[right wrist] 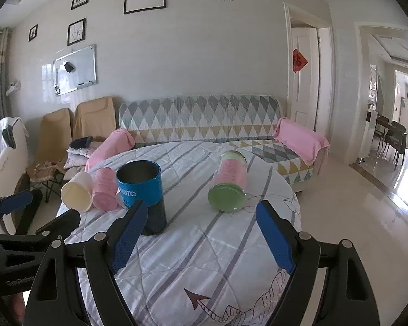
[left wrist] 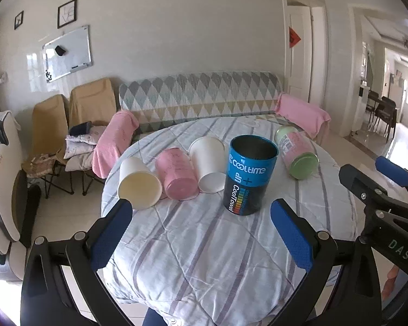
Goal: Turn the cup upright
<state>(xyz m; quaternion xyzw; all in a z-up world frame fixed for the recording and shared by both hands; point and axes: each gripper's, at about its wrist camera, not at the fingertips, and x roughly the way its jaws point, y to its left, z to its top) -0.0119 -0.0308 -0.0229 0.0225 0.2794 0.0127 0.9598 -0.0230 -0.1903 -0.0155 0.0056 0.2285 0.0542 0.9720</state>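
A blue and black Cooltime cup (left wrist: 249,175) stands upright, mouth up, on the round cloth-covered table (left wrist: 204,244); it shows in the right wrist view (right wrist: 142,190) too. Lying on their sides are a cream cup (left wrist: 138,183), a pink cup (left wrist: 176,174), a white cup (left wrist: 209,167) and a pink jar with a green lid (left wrist: 296,154), the jar also in the right wrist view (right wrist: 229,182). My left gripper (left wrist: 201,212) is open and empty, short of the cups. My right gripper (right wrist: 201,212) is open and empty, between the blue cup and the jar.
A patterned sofa (left wrist: 198,97) with pink towels stands behind the table. Folding chairs (left wrist: 73,119) with clothes are at the left. An open tiled floor (right wrist: 367,217) lies to the right. The table's front edge is close below both grippers.
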